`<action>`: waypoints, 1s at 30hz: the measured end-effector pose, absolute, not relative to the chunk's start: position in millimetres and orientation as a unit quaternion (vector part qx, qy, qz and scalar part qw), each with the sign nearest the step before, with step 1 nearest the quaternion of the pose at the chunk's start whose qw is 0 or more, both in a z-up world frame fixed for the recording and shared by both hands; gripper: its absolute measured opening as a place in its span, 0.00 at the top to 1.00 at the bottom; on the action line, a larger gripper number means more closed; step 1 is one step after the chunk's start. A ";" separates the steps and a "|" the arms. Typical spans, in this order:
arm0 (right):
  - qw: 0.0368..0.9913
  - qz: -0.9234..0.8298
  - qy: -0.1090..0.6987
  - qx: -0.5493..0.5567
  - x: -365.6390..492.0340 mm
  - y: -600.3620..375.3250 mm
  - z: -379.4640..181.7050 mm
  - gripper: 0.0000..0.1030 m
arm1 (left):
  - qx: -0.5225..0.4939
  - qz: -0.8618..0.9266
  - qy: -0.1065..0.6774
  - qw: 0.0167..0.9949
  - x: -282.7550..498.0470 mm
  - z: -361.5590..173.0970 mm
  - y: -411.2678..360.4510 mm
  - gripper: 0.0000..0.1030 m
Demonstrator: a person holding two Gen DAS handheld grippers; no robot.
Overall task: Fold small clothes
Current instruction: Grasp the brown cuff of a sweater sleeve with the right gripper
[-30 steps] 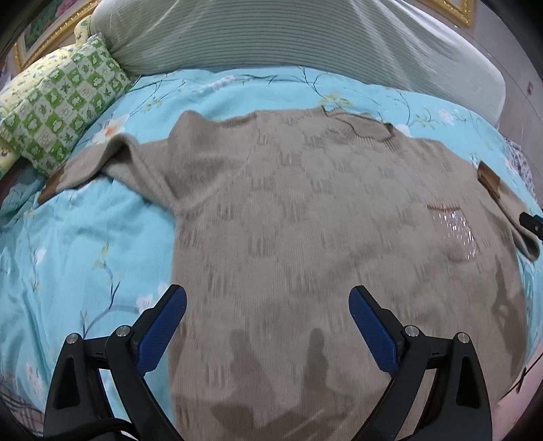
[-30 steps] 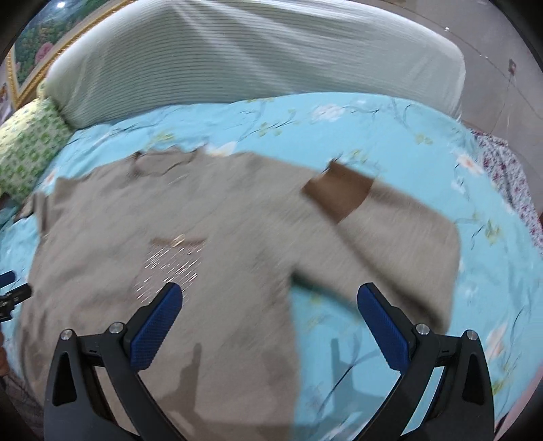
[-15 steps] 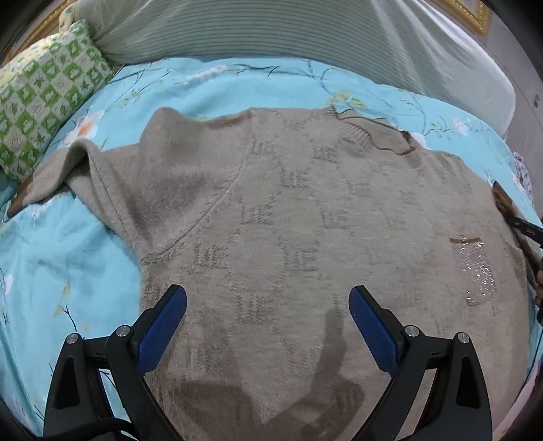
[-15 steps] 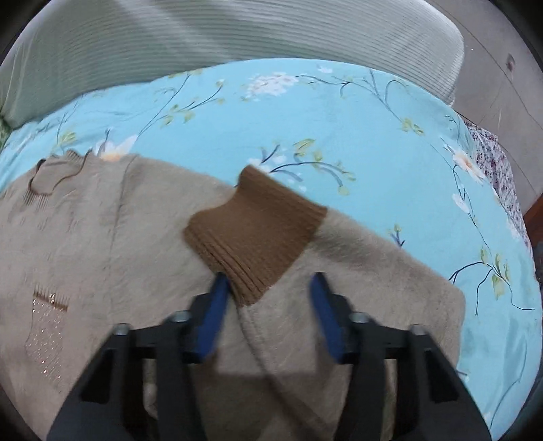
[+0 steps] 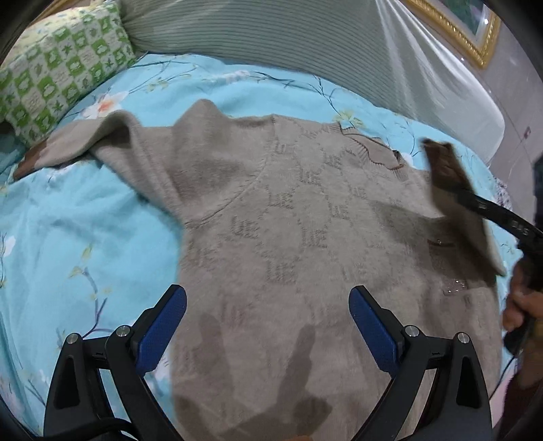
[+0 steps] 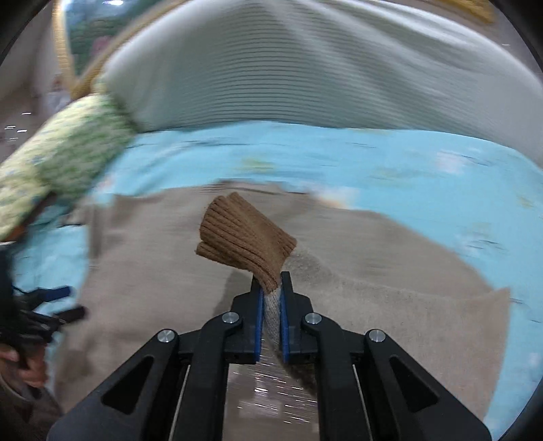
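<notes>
A beige knit sweater (image 5: 288,230) lies flat, front up, on the light blue floral bedsheet (image 5: 85,237). My left gripper (image 5: 268,325) is open and empty, hovering over the sweater's lower body. My right gripper (image 6: 270,288) is shut on the sweater's right sleeve just below its brown ribbed cuff (image 6: 244,237), holding it lifted above the sweater body. In the left wrist view the lifted sleeve (image 5: 454,190) and the right gripper's black finger show at the right. The left sleeve (image 5: 85,139) lies spread out to the left.
A green and white patterned pillow (image 5: 57,68) sits at the back left. A grey-green ribbed headboard cushion (image 5: 305,44) runs along the back. A gold picture frame (image 5: 454,30) hangs behind it.
My right gripper closed on the right sleeve near the cuff and lifted it up over the sweater body. My left gripper stayed open and drifted slightly over the sweater.
</notes>
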State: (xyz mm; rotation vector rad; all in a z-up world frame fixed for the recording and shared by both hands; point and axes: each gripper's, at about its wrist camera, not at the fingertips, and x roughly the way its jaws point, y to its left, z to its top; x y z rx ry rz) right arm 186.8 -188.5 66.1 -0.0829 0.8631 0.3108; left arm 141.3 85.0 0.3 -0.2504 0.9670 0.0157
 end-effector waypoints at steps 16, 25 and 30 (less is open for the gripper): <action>0.842 0.260 0.473 -0.002 197.0 -74.7 2.7 0.54 | -0.188 -0.046 0.469 0.862 145.3 -5.1 104.3 0.06; 0.886 0.145 0.440 0.032 155.7 -174.1 41.4 0.54 | -0.211 -0.066 0.491 0.843 205.5 -30.9 85.9 0.06; 0.895 0.085 0.434 0.060 123.0 -224.0 50.3 0.51 | -0.190 -0.063 0.469 0.860 232.5 -28.6 74.7 0.62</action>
